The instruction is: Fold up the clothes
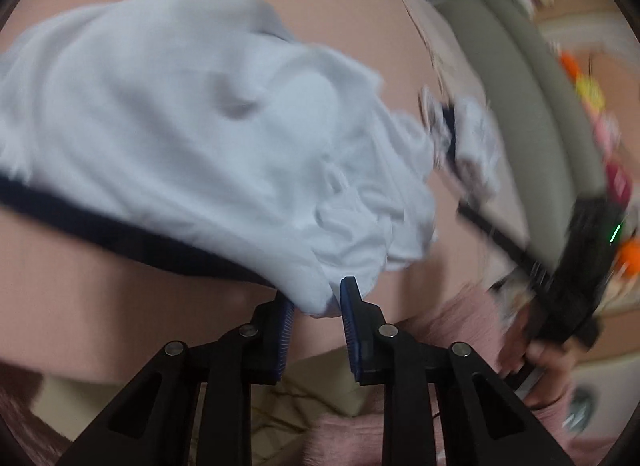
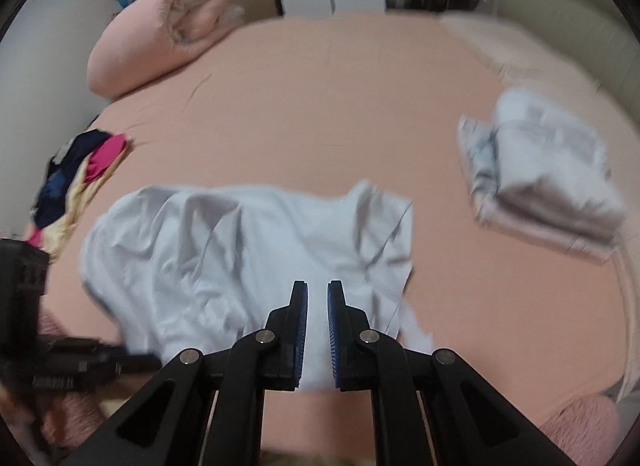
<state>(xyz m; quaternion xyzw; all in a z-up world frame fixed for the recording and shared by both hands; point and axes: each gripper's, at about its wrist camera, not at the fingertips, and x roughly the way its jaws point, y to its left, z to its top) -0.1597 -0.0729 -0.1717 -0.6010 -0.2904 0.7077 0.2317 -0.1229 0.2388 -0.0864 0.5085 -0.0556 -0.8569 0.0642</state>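
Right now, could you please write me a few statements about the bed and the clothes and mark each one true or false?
1. The white garment lies crumpled on the pink bed. True.
2. The folded stack sits on the white garment. False: it lies apart from it, further right on the bed.
3. The right gripper has white cloth between its fingers. True.
4. The rolled duvet is blue. False: it is pink.
5. The colourful pile lies at the bed's left edge in the right wrist view. True.
6. The left gripper holds nothing. False: white cloth sits between its fingers.
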